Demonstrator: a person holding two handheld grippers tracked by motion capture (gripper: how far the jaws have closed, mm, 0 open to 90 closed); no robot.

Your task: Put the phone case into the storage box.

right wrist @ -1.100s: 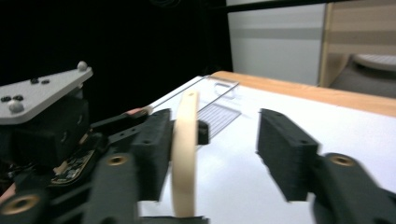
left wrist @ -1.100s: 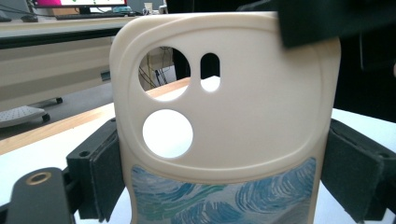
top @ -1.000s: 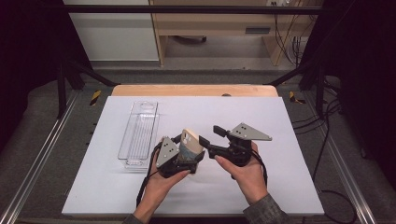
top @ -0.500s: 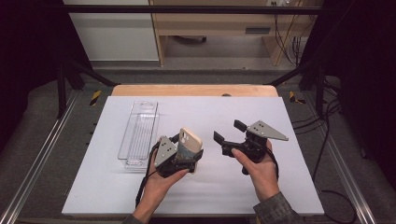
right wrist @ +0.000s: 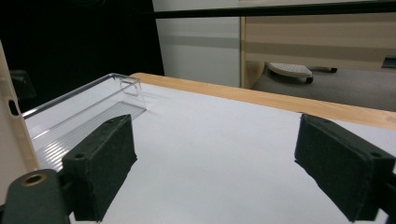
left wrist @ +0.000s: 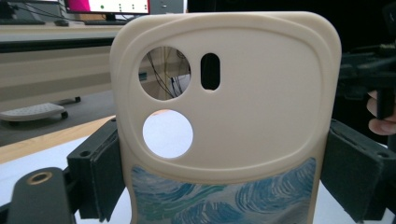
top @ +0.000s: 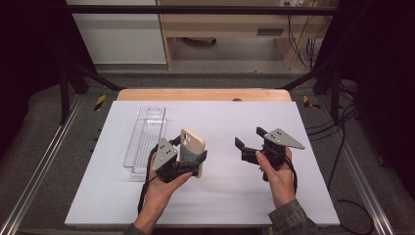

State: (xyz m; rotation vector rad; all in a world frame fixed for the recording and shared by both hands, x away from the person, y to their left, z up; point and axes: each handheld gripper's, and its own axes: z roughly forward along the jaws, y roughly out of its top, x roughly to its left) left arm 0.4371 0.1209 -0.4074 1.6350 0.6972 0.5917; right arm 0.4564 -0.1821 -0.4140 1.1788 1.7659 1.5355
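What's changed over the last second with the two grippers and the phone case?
The right gripper let go of the phone case and drew away to the right, jaws now open and empty. The left gripper kept the case clamped upright at about the same spot. The clear tray stayed where it was.
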